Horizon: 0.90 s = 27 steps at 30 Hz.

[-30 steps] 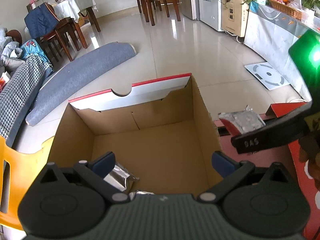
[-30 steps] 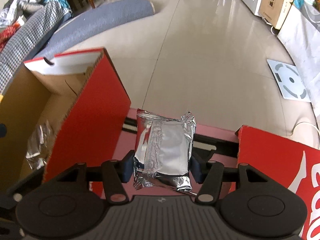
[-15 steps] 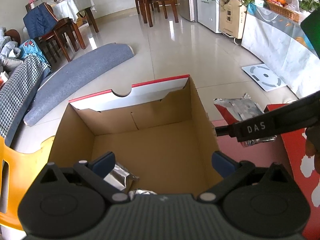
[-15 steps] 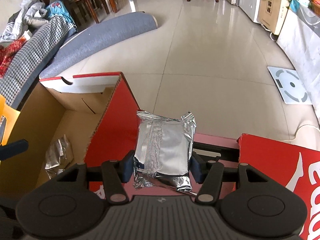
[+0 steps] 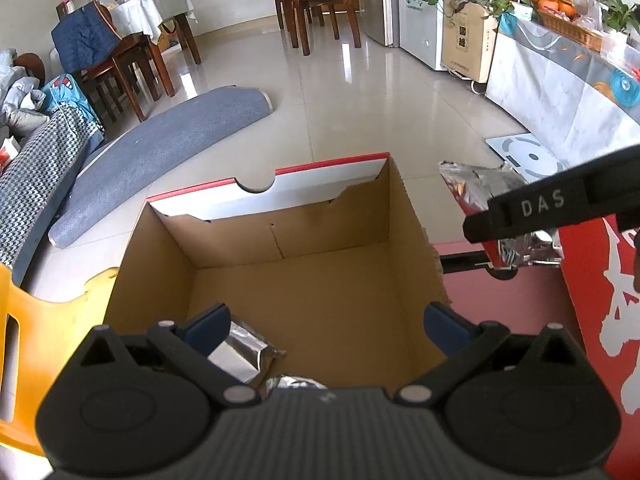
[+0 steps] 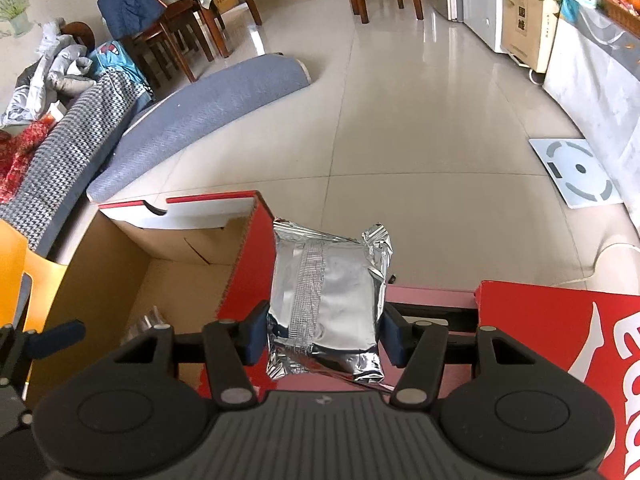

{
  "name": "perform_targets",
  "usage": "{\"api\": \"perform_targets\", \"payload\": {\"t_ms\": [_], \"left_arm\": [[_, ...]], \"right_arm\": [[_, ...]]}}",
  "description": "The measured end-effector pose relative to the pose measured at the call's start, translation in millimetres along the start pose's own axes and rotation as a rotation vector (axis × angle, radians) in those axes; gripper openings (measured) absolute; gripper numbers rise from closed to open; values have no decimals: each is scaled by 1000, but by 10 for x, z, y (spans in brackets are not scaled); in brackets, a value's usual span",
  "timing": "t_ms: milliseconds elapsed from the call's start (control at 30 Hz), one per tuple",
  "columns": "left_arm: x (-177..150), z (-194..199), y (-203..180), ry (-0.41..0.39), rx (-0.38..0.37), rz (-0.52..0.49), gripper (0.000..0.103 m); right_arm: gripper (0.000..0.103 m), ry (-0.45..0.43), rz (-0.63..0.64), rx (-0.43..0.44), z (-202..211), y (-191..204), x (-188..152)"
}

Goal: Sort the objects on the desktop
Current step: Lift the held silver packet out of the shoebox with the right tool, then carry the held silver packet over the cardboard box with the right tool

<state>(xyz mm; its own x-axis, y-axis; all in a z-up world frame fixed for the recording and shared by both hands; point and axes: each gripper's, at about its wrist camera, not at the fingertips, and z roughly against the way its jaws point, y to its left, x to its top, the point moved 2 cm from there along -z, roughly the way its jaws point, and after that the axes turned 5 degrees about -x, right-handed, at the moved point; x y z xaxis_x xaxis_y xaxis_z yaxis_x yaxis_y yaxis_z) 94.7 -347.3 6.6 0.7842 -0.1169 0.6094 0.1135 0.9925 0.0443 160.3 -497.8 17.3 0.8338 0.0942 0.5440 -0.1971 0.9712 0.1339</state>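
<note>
Cardboard box (image 5: 288,280), open-topped with red outer walls, stands on the counter (image 5: 500,304) and fills the left wrist view; a second red carton (image 6: 580,344) sits apart from it to the right, making two boxes. Left tool (image 5: 326,322) is held level above the near rim of the open box, its blue-padded fingers (image 5: 208,322) spread wide with nothing between them. Right tool (image 6: 324,334) is raised to the right of the box's red side wall, pointing forward, its pads pressed against both sides of a silver foil packet (image 6: 328,304) held upright in the air over the gap between the two boxes. Two further foil packets (image 5: 244,354) lie on the box floor at its near left corner, partly hidden behind the left tool, so three packets show in all.
</note>
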Motion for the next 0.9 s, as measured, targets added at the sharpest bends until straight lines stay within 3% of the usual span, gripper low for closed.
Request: {"api": "perform_targets", "payload": {"t_ms": [633,900], "left_arm": [[-79,41,84,17,-15,24,103],[-113,41,189,36,-30,77,103]], "right_arm": [[56,-62,27,30,275,244,51],[56,-76,38,44,313,356,73]]}}
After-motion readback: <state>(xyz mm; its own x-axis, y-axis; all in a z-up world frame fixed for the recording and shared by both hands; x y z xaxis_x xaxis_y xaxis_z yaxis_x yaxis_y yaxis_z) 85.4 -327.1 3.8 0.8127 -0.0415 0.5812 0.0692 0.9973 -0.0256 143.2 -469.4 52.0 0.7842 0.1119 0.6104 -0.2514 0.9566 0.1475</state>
